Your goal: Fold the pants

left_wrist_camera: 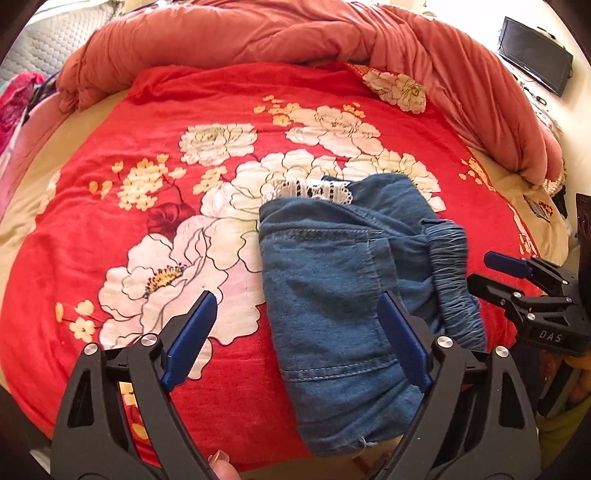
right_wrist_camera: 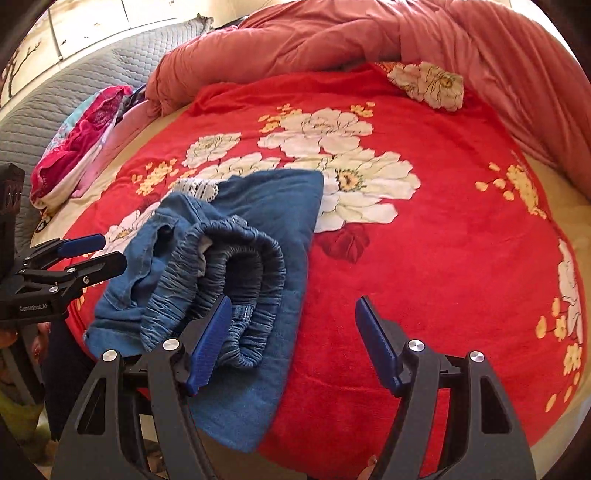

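Blue denim pants (left_wrist_camera: 332,280) lie folded in a compact bundle on the red floral blanket (left_wrist_camera: 147,184). Their elastic waistband (left_wrist_camera: 452,273) faces right and a white lace trim (left_wrist_camera: 308,190) shows at the far end. My left gripper (left_wrist_camera: 299,332) is open and empty, above the bundle's near left part. In the right wrist view the pants (right_wrist_camera: 258,229) lie left of centre with the waistband (right_wrist_camera: 236,266) rolled on top. My right gripper (right_wrist_camera: 293,339) is open and empty at the bundle's near right edge. Each gripper shows in the other's view: the right one (left_wrist_camera: 491,269) and the left one (right_wrist_camera: 103,251).
A bunched salmon duvet (left_wrist_camera: 295,33) runs along the far and right sides of the bed. A pink patterned cloth (right_wrist_camera: 81,140) lies at the far left by a grey quilted headboard (right_wrist_camera: 74,81). A dark monitor (left_wrist_camera: 535,55) stands at the far right.
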The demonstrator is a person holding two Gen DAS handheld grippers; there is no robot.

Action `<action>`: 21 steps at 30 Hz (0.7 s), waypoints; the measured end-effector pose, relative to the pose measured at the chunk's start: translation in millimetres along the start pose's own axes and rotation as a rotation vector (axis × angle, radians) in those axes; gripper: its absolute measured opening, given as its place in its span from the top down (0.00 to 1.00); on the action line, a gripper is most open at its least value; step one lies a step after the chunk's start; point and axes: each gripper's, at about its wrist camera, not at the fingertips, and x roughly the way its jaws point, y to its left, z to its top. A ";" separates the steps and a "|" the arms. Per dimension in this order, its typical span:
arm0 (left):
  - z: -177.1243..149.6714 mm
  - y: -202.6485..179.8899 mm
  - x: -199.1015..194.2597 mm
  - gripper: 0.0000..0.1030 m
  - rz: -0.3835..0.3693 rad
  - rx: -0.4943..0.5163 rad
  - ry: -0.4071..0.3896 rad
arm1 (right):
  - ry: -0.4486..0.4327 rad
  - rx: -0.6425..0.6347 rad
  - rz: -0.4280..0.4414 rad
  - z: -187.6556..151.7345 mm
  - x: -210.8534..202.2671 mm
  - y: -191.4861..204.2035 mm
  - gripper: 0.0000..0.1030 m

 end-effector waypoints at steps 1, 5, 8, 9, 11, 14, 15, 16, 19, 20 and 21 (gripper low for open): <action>-0.4 0.9 2.6 0.19 -0.001 -0.004 0.006 | 0.004 -0.001 0.004 -0.5 2.2 0.5 0.34; -1.4 2.3 10.4 0.19 -0.009 -0.013 0.018 | 0.010 -0.003 0.015 -0.4 6.8 1.0 0.34; -2.4 3.2 17.7 0.18 -0.017 -0.020 0.030 | 0.017 -0.001 0.024 1.0 11.8 0.7 0.34; -3.1 3.7 20.7 0.18 -0.019 -0.021 0.036 | 0.020 0.003 0.030 1.6 13.2 0.0 0.34; -4.8 5.2 25.6 0.18 -0.025 -0.030 0.043 | 0.025 0.006 0.046 2.7 16.8 -0.4 0.34; -5.7 7.4 28.6 0.17 -0.032 -0.042 0.047 | 0.034 0.014 0.057 4.1 21.7 -2.0 0.34; -6.0 8.1 29.2 0.17 -0.035 -0.044 0.048 | 0.035 0.016 0.058 4.2 22.6 -2.0 0.34; -6.1 8.3 29.6 0.16 -0.036 -0.045 0.049 | 0.034 0.014 0.057 4.7 22.8 -1.7 0.34; -5.7 9.2 30.6 0.15 -0.037 -0.048 0.050 | 0.032 0.013 0.055 4.7 22.9 -0.7 0.34; -5.5 9.2 30.9 0.15 -0.036 -0.049 0.051 | 0.032 0.014 0.056 4.6 23.2 -0.9 0.34; -5.2 9.1 30.9 0.15 -0.035 -0.048 0.050 | 0.032 0.016 0.055 4.8 22.9 -0.8 0.34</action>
